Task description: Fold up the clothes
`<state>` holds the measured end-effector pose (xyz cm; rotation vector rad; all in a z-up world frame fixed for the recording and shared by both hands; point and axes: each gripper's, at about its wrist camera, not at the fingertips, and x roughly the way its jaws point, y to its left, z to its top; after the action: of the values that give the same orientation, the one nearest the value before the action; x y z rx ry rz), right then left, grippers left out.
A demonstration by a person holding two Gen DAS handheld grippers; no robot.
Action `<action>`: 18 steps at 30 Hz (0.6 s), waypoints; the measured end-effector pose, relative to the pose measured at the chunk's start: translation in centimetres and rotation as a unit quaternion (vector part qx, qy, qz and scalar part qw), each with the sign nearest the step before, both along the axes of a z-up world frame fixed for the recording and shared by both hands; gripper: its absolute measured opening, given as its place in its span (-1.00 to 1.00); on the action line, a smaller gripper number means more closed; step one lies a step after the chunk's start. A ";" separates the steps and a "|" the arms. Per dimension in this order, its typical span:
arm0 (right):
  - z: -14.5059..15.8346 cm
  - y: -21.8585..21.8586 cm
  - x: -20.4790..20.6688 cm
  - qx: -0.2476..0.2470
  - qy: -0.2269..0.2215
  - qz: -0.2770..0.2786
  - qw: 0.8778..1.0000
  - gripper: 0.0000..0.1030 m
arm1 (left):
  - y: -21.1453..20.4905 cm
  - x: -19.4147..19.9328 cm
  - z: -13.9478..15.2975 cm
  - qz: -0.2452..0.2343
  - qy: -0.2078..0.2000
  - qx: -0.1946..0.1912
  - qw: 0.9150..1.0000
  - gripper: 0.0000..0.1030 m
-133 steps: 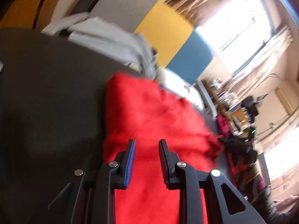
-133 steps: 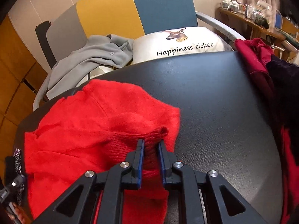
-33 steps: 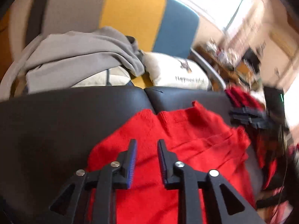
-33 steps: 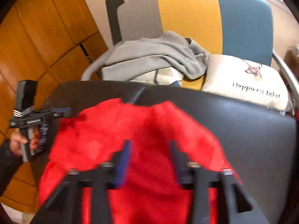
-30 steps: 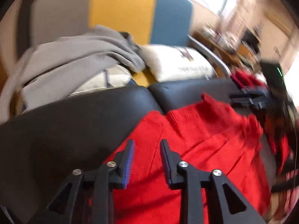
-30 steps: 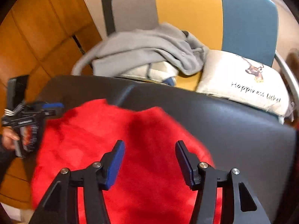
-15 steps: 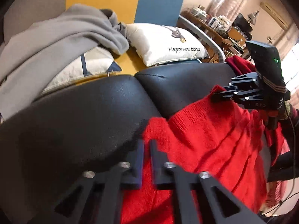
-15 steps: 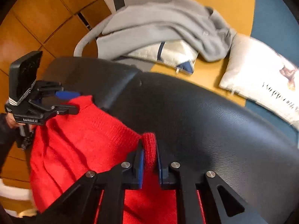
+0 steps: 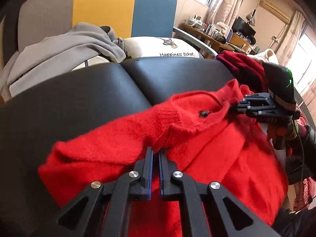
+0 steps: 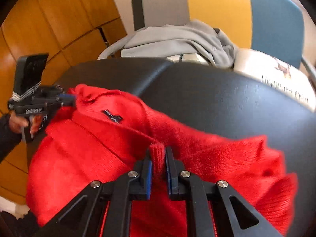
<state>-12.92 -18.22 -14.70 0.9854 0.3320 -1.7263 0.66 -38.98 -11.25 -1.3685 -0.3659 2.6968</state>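
A red knit sweater [image 9: 207,148] lies bunched on the black padded table [image 9: 79,102]. My left gripper [image 9: 155,151] is shut on a fold of its edge near the collar. In the same view my right gripper [image 9: 233,106] bites the sweater's far right corner. In the right wrist view the right gripper [image 10: 158,151] is shut on a ribbed fold of the sweater [image 10: 88,158]. At the left of that view a hand [image 10: 17,122] holds the left gripper [image 10: 72,98], clamped on the sweater's corner. A dark label [image 10: 112,116] shows inside the collar.
Behind the table [image 10: 217,98] stands a grey, yellow and blue chair [image 9: 102,9] with a grey garment [image 9: 59,47] and a white printed pillow [image 9: 167,47]. Dark red clothes [image 9: 243,67] are piled at the table's right end. Wooden panelling [image 10: 49,19] lies left.
Both grippers went from open to shut on the sweater's far edge, then drew that edge back toward the near side. More bare table shows beyond the sweater.
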 end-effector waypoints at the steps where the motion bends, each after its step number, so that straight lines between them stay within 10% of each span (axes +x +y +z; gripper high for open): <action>1: 0.0 0.2 -0.1 -0.007 -0.004 -0.007 1.000 -0.77 | 0.0 0.1 -0.1 0.004 0.001 0.000 1.000 -0.93; 5: 0.4 0.3 0.4 -0.003 -0.001 -0.007 1.000 -0.52 | 0.9 0.5 -0.2 0.001 -0.007 -0.037 0.999 -0.92; 9: 1.7 0.8 1.4 0.018 -0.007 0.009 1.000 0.55 | 1.7 1.0 -0.2 -0.002 -0.011 -0.062 0.998 -0.90; 18: 3.4 0.2 1.8 0.002 -0.068 -0.022 0.997 0.11 | 1.5 2.7 0.4 -0.006 -0.019 -0.054 0.998 -0.89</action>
<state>-11.11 -18.03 -11.29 1.1140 0.2286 -1.6882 3.33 -37.46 -10.88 -1.4466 -0.2188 2.7206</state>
